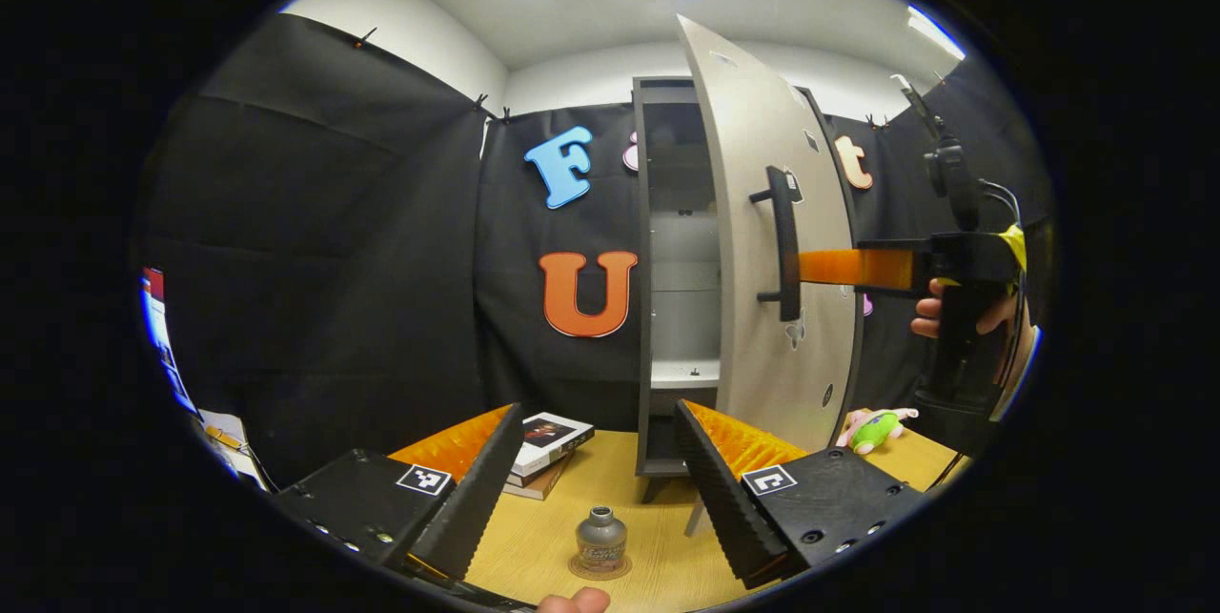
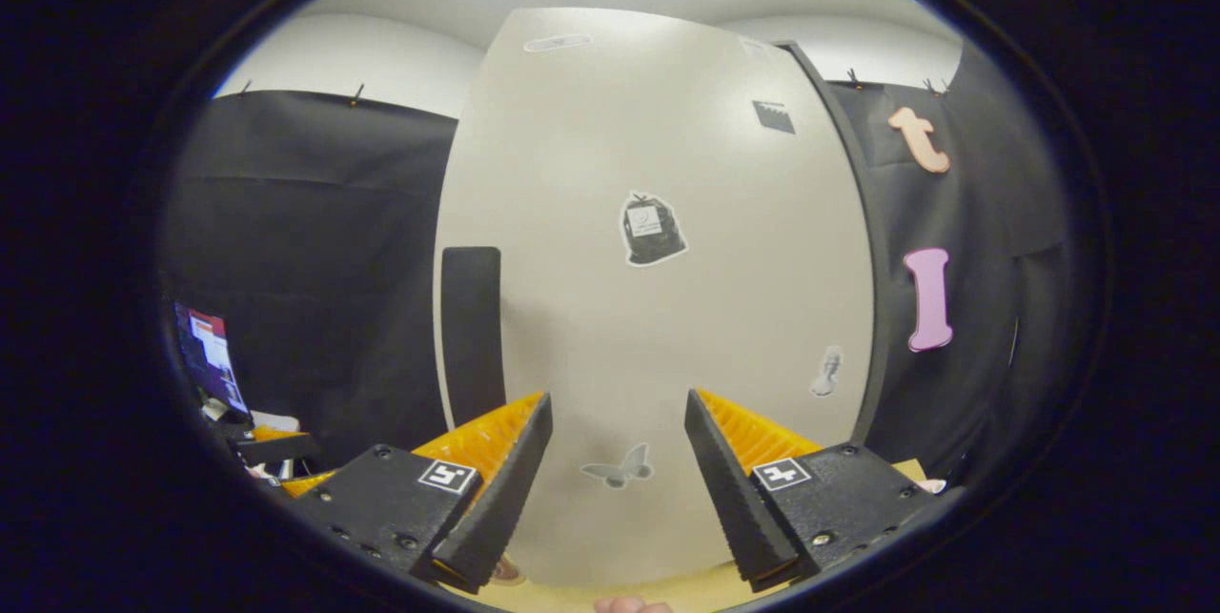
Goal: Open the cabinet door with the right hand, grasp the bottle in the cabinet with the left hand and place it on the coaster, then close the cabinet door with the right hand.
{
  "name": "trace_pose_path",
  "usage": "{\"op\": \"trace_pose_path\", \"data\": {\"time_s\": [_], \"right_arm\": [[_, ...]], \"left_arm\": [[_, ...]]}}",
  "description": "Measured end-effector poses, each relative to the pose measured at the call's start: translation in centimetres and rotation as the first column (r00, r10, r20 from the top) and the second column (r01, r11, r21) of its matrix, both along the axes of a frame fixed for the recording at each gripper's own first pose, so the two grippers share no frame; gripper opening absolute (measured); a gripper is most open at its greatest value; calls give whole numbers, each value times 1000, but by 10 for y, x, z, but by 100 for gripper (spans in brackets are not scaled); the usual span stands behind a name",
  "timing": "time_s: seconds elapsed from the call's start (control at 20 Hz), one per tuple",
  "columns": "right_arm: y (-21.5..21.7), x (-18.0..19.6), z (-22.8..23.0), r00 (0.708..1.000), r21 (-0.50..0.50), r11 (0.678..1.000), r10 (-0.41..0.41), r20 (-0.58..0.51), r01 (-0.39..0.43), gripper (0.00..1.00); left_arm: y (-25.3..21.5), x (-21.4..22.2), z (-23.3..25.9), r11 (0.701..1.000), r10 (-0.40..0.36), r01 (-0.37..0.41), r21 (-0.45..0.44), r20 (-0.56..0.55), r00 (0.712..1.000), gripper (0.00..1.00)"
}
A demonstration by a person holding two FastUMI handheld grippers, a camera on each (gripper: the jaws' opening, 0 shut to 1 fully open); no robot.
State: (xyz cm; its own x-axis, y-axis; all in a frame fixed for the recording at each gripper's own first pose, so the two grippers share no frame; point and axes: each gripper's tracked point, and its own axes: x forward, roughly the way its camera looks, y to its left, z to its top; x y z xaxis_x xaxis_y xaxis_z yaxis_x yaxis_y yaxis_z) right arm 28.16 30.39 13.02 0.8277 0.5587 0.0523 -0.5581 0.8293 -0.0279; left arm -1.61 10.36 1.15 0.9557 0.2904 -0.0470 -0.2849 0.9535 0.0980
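In the left gripper view the left gripper [image 1: 591, 475] hangs over the table with its two ribbed fingers spread wide and nothing between them; each finger block carries a small square black-and-white coded marker, which spells no words. Just beyond and below the fingers, near the front edge of the pale wood-grain tabletop [image 1: 658, 556], stands the small grey metallic bottle [image 1: 601, 539], squat and round-shouldered with a short narrow neck, upright on a thin round brownish coaster [image 1: 600, 568]; a band of print runs round its body, too small to read. Farther back on the table lies a short stack of books [image 1: 545, 446], the top one white with a dark cover picture, its lettering illegible. Behind them rises the tall dark-framed cabinet [image 1: 658, 270], its light shelves bare where they can be seen, and its pale beige door [image 1: 762, 241] stands swung open edge-on, bearing a black bar handle [image 1: 785, 246] and a few small stickers. The right gripper [image 1: 863, 268], held by a hand [image 1: 963, 308], reaches toward the door's face near the handle; whether it touches the handle cannot be told. A green and pink plush toy [image 1: 877, 429] lies on the table beside the door's foot. In the right gripper view the right gripper's [image 2: 618, 460] fingers are wide apart and hold nothing, facing the door [image 2: 658, 327] close up, with a black bag-shaped sticker [image 2: 652, 229] whose small label is unreadable and a grey butterfly sticker [image 2: 618, 468] lower down.
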Motion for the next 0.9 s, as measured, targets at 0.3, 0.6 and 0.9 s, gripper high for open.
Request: {"op": "trace_pose_path", "data": {"time_s": [0.3,0.6,0.9], "right_arm": [[30,46,-18,999,-20,999,-50,2,50,91],[13,42,-20,997,-10,997,-72,15,72,91],[-57,1,-17,979,-14,979,-203,28,204,92]], "left_arm": [[11,-5,-1,999,32,-32,-22,9,999,95],[13,-7,-2,999,34,-33,-37,9,999,95],[3,-6,-8,999,0,0,-47,-6,1000,95]]}}
